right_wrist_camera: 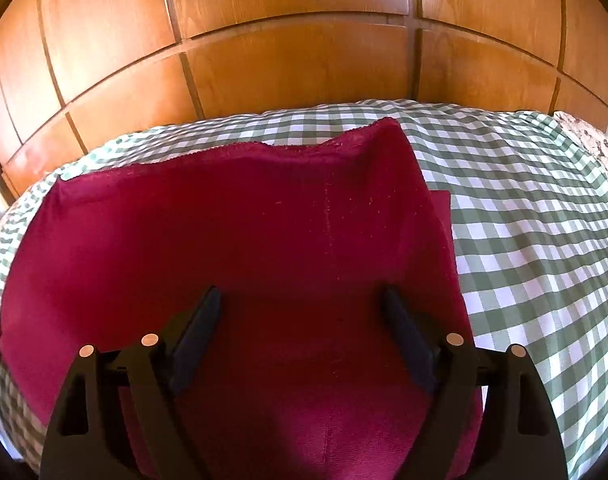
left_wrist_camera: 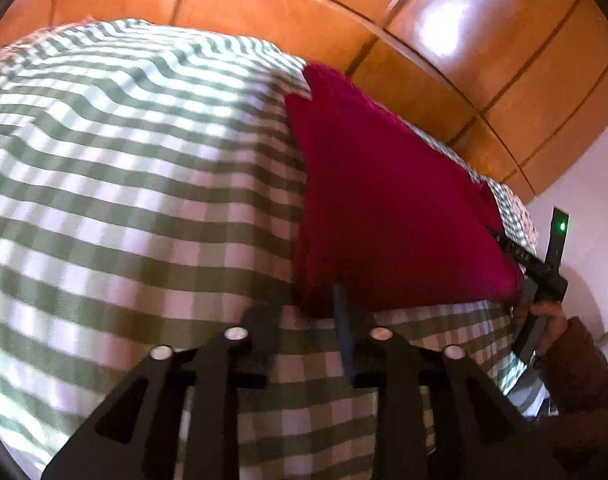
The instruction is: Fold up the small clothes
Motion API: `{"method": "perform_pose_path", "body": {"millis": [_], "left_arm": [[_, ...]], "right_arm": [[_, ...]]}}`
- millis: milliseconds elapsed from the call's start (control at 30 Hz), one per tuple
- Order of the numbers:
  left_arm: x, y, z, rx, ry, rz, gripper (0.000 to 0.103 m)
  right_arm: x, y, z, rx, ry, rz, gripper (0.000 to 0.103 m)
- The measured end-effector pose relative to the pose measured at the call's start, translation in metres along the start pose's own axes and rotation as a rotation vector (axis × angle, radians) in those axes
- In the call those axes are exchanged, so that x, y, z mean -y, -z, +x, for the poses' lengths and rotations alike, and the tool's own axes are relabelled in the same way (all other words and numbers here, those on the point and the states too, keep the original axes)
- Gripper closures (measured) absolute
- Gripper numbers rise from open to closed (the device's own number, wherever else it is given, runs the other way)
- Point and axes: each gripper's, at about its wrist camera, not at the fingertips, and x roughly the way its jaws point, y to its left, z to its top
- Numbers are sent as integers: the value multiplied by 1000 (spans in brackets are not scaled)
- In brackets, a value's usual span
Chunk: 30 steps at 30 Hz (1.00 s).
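1. The left tool (left_wrist_camera: 304,304) points downward over the bed, at the near left corner of the red cloth (left_wrist_camera: 384,200). Its fingers stand close together. The left finger (left_wrist_camera: 263,320) is blurred and lies over the checked cover; the blue right finger (left_wrist_camera: 342,320) reaches the near edge of the cloth. I cannot tell if they pinch the cloth.
2. The right tool (right_wrist_camera: 301,308) also tilts down, and it is released: its two dark fingers (right_wrist_camera: 199,328) stand wide apart above the near part of the red cloth and press nothing.
3. In the left wrist view the right tool (left_wrist_camera: 536,264) shows at the far right side, at the right corner of the cloth, with a hand (left_wrist_camera: 544,316) and a dark red sleeve (left_wrist_camera: 584,364) behind it.
4. The red cloth lies flat on the bed. From the right wrist view its long axis runs from left to right, and its scalloped far hem (right_wrist_camera: 263,146) points toward the wardrobe. On the right side a lower layer (right_wrist_camera: 442,208) comes out a little from under the top layer, so the cloth looks folded.
5. The bed cover (right_wrist_camera: 524,200) has a green and white check pattern and goes under the cloth on all sides.
6. Behind the bed stands a wooden wardrobe (right_wrist_camera: 295,60) with orange-brown panels. A pale wall (left_wrist_camera: 592,200) is at the right edge of the left wrist view.
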Motion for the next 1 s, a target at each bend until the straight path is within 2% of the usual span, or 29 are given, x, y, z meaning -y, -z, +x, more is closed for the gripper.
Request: {"method": "perform_pose_path", "body": {"millis": [100, 200, 300, 433, 567, 633, 667, 700, 733, 800, 867, 1000], "left_arm": [[5, -7, -20, 59, -46, 7, 76], [18, -19, -33, 116, -83, 45, 76], [39, -35, -32, 146, -102, 102, 72], [64, -50, -7, 134, -122, 174, 69], [65, -51, 34, 48, -162, 171, 70], [56, -44, 51, 11, -205, 150, 67], [49, -40, 54, 10, -195, 127, 65], [45, -40, 54, 5, -192, 102, 59], [39, -41, 52, -4, -166, 52, 59], [36, -46, 44, 14, -150, 26, 59], [39, -55, 35, 51, -173, 50, 61], [47, -81, 36, 83, -160, 62, 61]], "right_arm": [[-2, -1, -1, -8, 13, 4, 21], [-9, -5, -7, -32, 49, 0, 15], [-17, -8, -20, -39, 29, -4, 13], [-26, -6, -34, -26, 27, -60, 13], [-16, 4, -34, -49, 59, -87, 13], [9, 17, -30, -58, 18, -1, 12], [17, 21, -29, -54, -13, 28, 12], [22, 24, -30, -38, -35, 38, 12], [21, 24, -30, -36, -31, 28, 12], [17, 21, -30, -46, -15, 18, 11], [14, 13, -32, -55, -11, 24, 11], [25, -3, -43, -2, -14, 82, 11]]}}
